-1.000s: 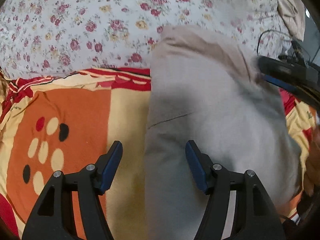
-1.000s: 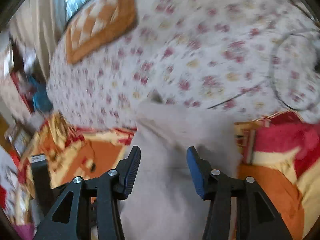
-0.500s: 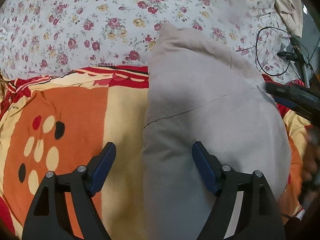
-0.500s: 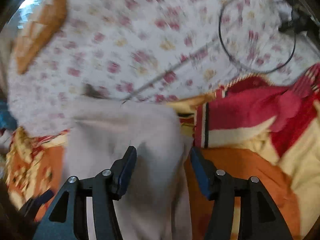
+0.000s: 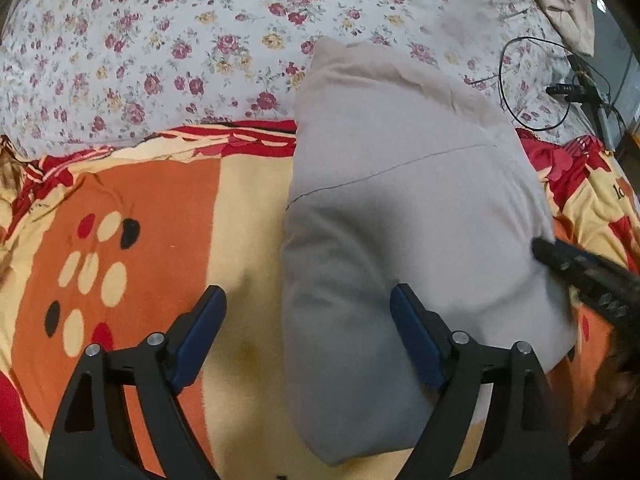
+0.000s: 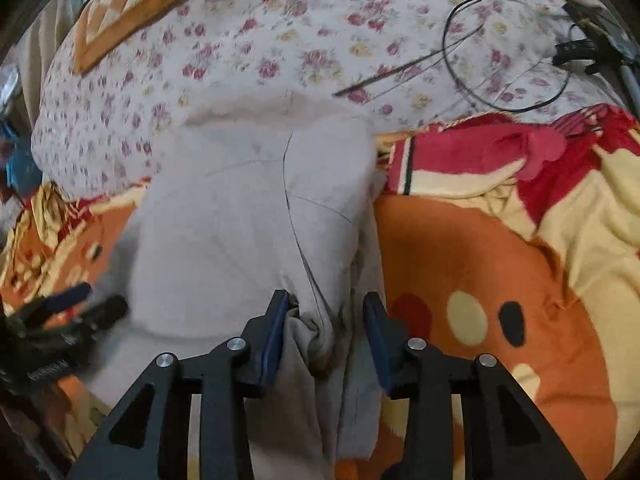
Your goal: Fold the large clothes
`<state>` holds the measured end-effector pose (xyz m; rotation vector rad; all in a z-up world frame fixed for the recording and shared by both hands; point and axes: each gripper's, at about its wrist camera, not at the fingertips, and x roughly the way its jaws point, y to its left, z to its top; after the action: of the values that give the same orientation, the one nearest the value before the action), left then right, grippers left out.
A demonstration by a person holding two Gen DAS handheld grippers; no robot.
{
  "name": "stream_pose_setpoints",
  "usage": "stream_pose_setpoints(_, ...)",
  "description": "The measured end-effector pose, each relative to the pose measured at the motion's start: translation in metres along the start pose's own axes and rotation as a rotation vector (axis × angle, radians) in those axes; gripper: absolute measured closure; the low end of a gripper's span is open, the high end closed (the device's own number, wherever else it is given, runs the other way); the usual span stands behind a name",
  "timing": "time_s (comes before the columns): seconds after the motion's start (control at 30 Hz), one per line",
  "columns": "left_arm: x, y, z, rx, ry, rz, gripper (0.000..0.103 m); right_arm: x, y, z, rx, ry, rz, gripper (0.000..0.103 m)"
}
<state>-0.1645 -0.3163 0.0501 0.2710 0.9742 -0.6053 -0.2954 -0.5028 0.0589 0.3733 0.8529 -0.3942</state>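
The folded grey garment [image 5: 404, 216] lies on the orange-and-yellow blanket [image 5: 160, 216], its far end on the floral sheet [image 5: 200, 40]. The right gripper [image 6: 325, 320] straddles bunched grey fabric, jaws partly closed. The left gripper [image 5: 308, 320] gapes wide over the garment's edge.

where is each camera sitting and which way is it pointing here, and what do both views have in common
Left wrist: sits on the left gripper, looks forward and down at the grey garment's left edge on the orange blanket; its own open fingers show, and the right gripper's tip at the right edge.
Right wrist: sits on the right gripper, looks down over the garment's bunched right edge between its fingers; the left gripper shows blurred, lower left.
Shared: garment, blanket, floral sheet, black cable.
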Motion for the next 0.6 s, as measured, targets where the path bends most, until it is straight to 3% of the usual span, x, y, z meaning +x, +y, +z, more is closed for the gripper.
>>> stream_pose_setpoints(0.13, 0.000, 0.000, -0.001, -0.005, 0.000, 0.004, 0.018, -0.025, 0.007, -0.002, 0.035, -0.065, 0.063, 0.060)
stream_pose_setpoints(0.2, 0.000, -0.001, -0.001, -0.007, -0.001, 0.007, 0.018, -0.019, 0.012, -0.006, 0.012, -0.035, 0.056, 0.054)
stream_pose_setpoints(0.27, 0.001, -0.002, -0.001, 0.001, 0.003, 0.005, 0.018, 0.002, 0.013, -0.014, -0.015, 0.049, 0.001, 0.048)
stream_pose_setpoints(0.33, 0.002, -0.002, -0.001, 0.012, 0.006, 0.002, 0.018, 0.016, 0.006, -0.020, 0.020, 0.106, 0.011, 0.039)
stream_pose_setpoints(0.5, 0.004, 0.005, 0.005, 0.013, 0.029, -0.057, 0.018, -0.003, -0.008, -0.011, 0.103, 0.055, 0.064, 0.035)
stream_pose_setpoints(0.6, 0.006, 0.010, 0.011, 0.008, 0.046, -0.081, 0.018, -0.009, -0.019, -0.003, 0.127, -0.009, 0.075, 0.024)
